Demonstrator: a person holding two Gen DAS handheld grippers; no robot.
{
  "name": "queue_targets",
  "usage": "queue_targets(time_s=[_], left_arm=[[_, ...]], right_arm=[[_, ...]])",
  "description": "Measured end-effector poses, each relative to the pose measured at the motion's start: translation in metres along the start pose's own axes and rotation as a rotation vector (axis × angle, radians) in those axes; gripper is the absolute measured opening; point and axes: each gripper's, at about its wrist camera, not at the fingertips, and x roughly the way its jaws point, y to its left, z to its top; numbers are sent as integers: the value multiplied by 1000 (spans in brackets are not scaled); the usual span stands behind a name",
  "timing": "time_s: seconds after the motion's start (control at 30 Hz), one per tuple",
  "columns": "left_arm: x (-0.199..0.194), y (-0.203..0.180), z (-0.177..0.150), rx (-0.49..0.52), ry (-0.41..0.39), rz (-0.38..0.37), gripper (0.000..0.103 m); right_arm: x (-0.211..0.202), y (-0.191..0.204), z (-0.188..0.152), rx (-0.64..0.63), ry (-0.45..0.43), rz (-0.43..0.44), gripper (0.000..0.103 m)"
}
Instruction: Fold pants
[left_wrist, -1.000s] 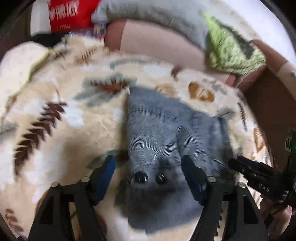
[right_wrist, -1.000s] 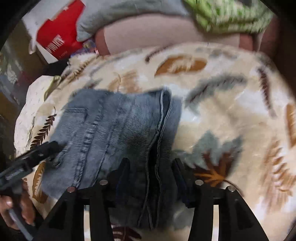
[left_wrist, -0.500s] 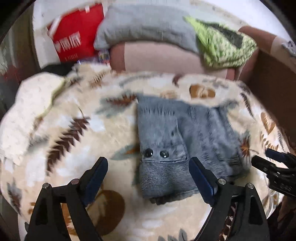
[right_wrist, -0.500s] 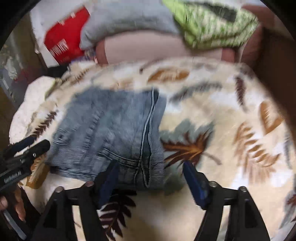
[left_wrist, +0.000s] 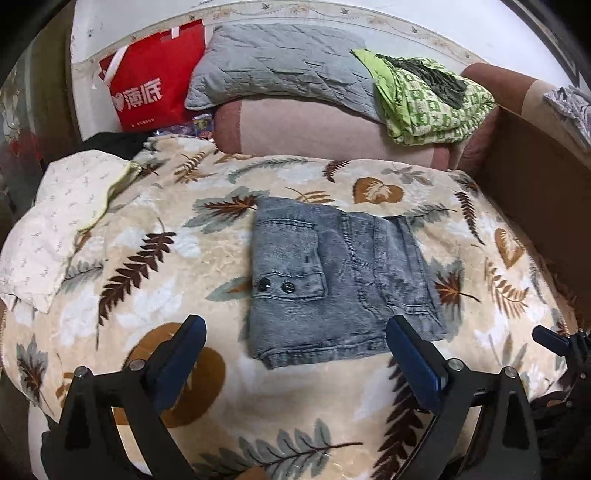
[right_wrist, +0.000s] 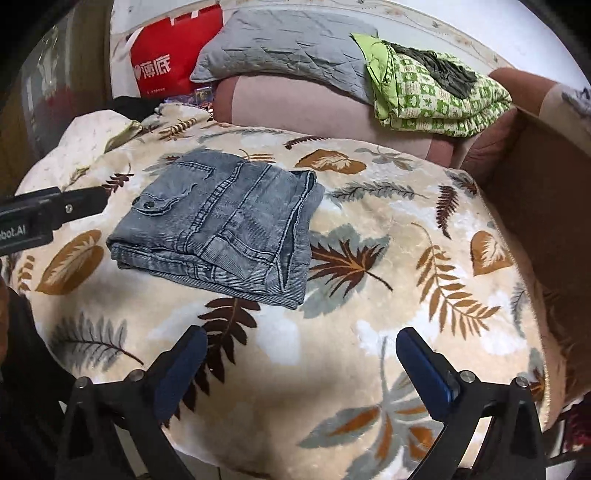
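folded grey-blue pants (left_wrist: 332, 280) lying flat in a thick square in the middle of a leaf blanket (left_wrist: 147, 280), pocket flap with two dark buttons (left_wrist: 273, 285) facing up, stacked edges showing at the near side. left hand-held gripper (left_wrist: 293, 354) spread wide, holding nothing, hanging just in front of the pants' near edge without touching. right hand-held gripper (right_wrist: 301, 363) also spread wide, holding nothing, over bare blanket, near the pants but apart from them. behind the blanket, a pink sofa back (left_wrist: 314, 129) with a grey quilted pillow (left_wrist: 280, 70) and a green checked cloth (left_wrist: 432, 99) piled on top. red bag (left_wrist: 155, 77) with white letters standing at the back left by the wall. pale cream sheet (left_wrist: 55, 218) bunched at the left edge of the blanket. brown wooden board (left_wrist: 535, 177) along the right side. nothing lying on top of the pants or between them and either gripper.
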Motion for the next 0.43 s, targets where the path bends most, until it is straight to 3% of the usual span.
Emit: queue_targets(time_s=[0.13, 0.43], left_arm=[[0, 0, 2, -2, 4, 4, 103], [8, 0, 4, -14, 46, -32, 103]], right_arm=[[-3, 1, 7, -13, -9, -28, 103], [-4, 0, 14, 2, -19, -25, 103]])
